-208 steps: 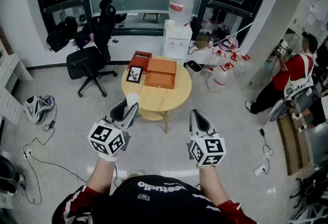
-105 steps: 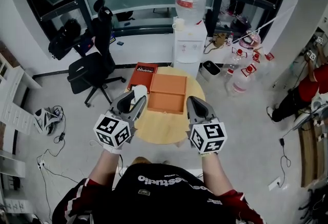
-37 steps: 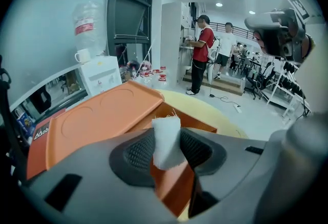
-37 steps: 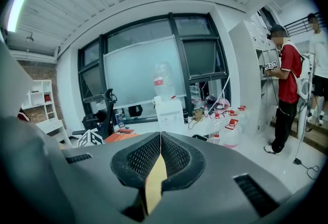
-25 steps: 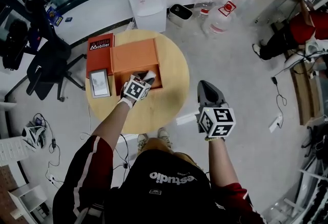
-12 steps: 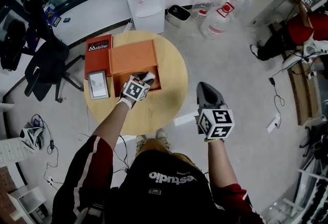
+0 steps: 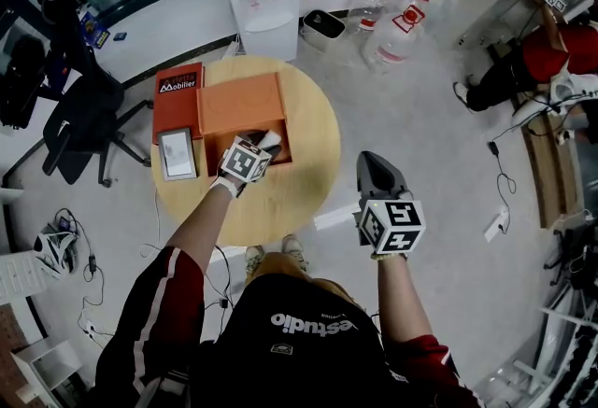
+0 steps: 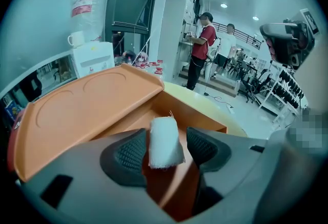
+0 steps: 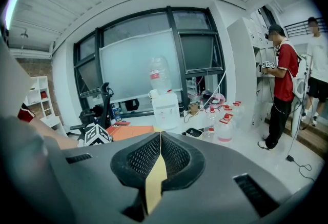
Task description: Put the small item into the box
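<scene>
My left gripper (image 8: pixel 165 150) is out over the orange box (image 7: pixel 238 105), which lies on the round wooden bench (image 7: pixel 304 196). Its jaws are opening. The small item (image 8: pixel 164 142), a white roll of cloth with a few loose threads at its top, stands upright between them. It lies close against the left-hand pad, and a gap shows between it and the other pad, so the pads no longer press on it. The roll is over the open hollow of the box, with the orange floor and walls showing below and behind it. I cannot tell whether it touches the floor of the box.

The box lid lies flat beside the hollow. A red case (image 7: pixel 176 96) sits against the box on its far-left side.

My right gripper (image 7: pixel 373 163) hangs off the bench, over the floor, well apart from the box. Its jaws are closed together with nothing between them.
</scene>
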`<state>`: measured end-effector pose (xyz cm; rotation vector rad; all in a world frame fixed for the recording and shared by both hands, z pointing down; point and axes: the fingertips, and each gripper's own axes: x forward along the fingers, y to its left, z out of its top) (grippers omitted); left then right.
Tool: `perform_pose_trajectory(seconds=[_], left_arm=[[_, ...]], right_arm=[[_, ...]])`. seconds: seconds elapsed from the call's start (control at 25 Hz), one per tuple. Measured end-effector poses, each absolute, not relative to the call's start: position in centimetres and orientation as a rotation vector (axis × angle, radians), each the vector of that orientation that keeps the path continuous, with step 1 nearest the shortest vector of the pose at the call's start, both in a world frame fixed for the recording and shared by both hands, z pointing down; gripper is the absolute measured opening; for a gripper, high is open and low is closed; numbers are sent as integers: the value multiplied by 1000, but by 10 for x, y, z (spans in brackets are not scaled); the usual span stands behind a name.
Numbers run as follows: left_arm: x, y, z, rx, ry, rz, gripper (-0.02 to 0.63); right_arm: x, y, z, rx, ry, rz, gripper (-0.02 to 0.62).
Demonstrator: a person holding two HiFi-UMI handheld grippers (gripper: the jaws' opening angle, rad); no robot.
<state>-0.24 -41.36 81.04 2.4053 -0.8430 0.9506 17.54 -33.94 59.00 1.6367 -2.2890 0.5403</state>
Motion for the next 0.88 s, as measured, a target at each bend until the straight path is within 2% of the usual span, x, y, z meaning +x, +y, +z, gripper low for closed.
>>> perform_pose_trajectory(seconds=[0.28, 0.88], left_arm=[[-7, -413, 801, 2410, -863, 924, 253], [-40, -391, 726, 2385, -1057, 670, 248]], right_arm=[[172, -336, 582, 1624, -2297, 520, 28], [147, -325, 547, 1563, -2397, 439, 28]])
